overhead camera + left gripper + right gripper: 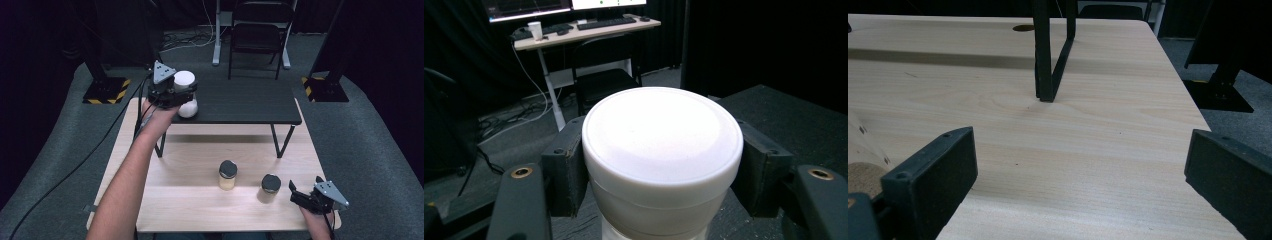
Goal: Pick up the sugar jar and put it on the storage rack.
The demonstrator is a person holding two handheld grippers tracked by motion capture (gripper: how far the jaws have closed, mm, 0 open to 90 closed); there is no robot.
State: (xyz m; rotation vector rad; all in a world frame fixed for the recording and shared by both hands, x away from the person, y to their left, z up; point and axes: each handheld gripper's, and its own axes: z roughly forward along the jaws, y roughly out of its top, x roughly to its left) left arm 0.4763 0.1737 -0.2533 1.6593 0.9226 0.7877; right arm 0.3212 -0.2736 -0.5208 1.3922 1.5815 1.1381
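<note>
My left gripper (184, 95) is shut on a white jar (184, 80) with a white lid, at the left end of the black raised shelf (250, 102). In the left gripper view the jar's lid (662, 135) is wedged between both black pads (566, 170), and its body narrows below them. I cannot tell whether the jar's base rests on the shelf. My right gripper (305, 184) stands open and low at the front right of the wooden table (200, 210), with only bare wood between its jaws (1078, 145).
Two jars with black lids stand on the wooden table, one with pale contents (227, 175) and a darker one (270, 187) just left of the right gripper. A black shelf leg (1048, 60) stands ahead of the right gripper. A chair (257, 35) is behind the table.
</note>
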